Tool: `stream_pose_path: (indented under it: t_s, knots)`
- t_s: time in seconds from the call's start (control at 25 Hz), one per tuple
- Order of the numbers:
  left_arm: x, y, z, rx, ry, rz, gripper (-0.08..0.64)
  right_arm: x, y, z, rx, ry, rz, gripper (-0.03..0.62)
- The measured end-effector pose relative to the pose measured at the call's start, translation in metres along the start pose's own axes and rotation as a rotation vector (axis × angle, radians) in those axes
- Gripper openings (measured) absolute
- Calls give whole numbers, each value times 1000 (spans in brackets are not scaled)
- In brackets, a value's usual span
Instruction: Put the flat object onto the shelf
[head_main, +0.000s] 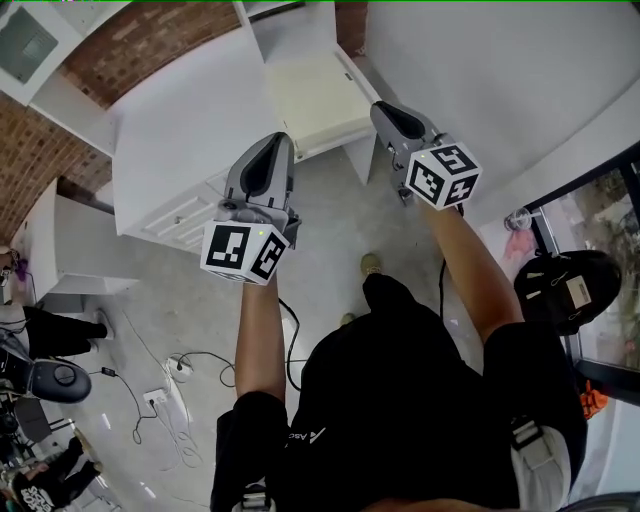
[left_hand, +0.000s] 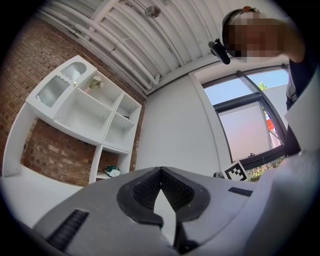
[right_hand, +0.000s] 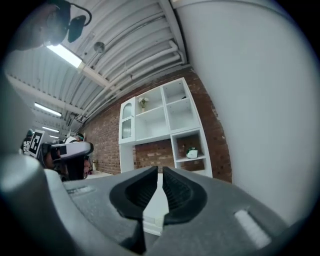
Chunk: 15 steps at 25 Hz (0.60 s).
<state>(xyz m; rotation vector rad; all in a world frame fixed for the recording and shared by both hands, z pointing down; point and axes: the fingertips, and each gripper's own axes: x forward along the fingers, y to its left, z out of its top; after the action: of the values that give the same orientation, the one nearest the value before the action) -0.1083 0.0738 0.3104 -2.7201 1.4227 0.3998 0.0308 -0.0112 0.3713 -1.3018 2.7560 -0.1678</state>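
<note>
Head view: left gripper (head_main: 279, 139) is closed on nothing, right gripper (head_main: 386, 109) barely parted, empty. Flat object is not held (possibly cream slab (head_main: 310, 95) on counter (head_main: 170, 140) ahead); jaws should be opened wide, slab edge pinched squarely.

Shelf (right_hand: 160, 122) against brick wall (right_hand: 105, 135). Plant (right_hand: 143, 102) in upper compartment of shelf; small object (right_hand: 192, 153) in lower right compartment. Plain wall (right_hand: 260, 100) right of shelf; table (head_main: 170, 130) left of shelf.

No legible text or numbers; only a small unreadable logo (head_main: 303, 437) on the black shirt (head_main: 400, 400).
</note>
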Motion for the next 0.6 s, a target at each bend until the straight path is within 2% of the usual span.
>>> stream_pose_path:
  t_s: [0.36, 0.6]
  knots:
    - [68, 34, -27, 14, -6, 20, -2, 43, -73, -48, 200, 28, -78, 113]
    - [108, 52, -55, 8, 21, 52, -2, 63, -124, -94, 326, 90, -141, 190]
